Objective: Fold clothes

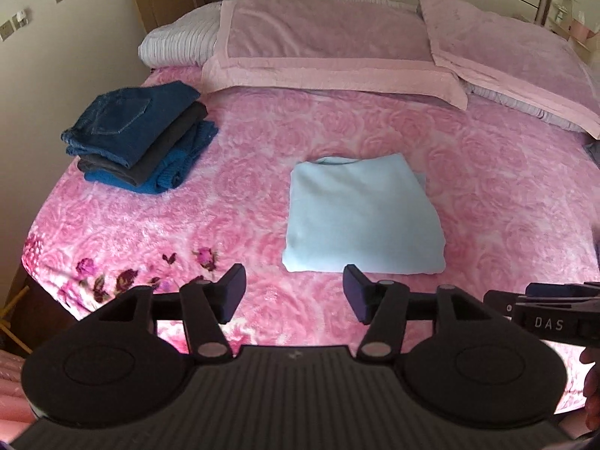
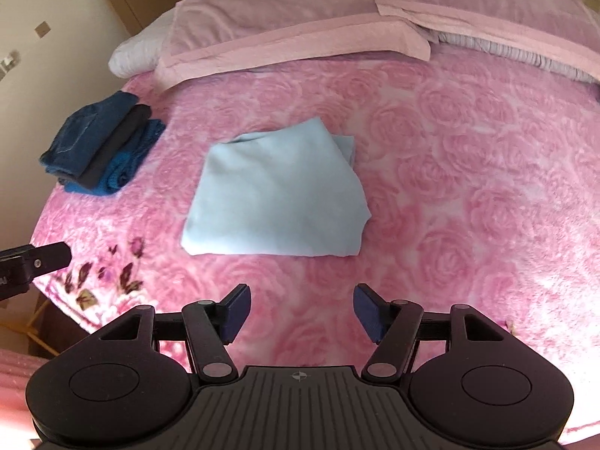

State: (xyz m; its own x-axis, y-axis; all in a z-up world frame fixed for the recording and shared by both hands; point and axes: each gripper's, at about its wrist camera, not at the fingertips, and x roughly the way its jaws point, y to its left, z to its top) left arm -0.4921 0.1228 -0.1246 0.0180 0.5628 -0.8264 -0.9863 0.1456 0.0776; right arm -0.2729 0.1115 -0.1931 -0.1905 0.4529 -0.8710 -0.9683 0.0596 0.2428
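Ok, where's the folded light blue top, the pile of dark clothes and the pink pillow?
Folded light blue top (image 2: 277, 191): right wrist view, middle of its top layer.
Pile of dark folded clothes (image 1: 127, 123): left wrist view, jeans on top.
Pink pillow (image 1: 322, 33): left wrist view, its middle.

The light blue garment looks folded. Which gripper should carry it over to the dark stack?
Probably left. The stack of dark clothes lies on the left side of the bed, nearer the left gripper. Both grippers hang open and empty before the light blue garment.

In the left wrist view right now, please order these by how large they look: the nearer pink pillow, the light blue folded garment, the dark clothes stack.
1. Nearer pink pillow, clearly largest, though farthest away.
2. Light blue folded garment.
3. Dark clothes stack; it lies farther off, so its true size against the garment is unsure.
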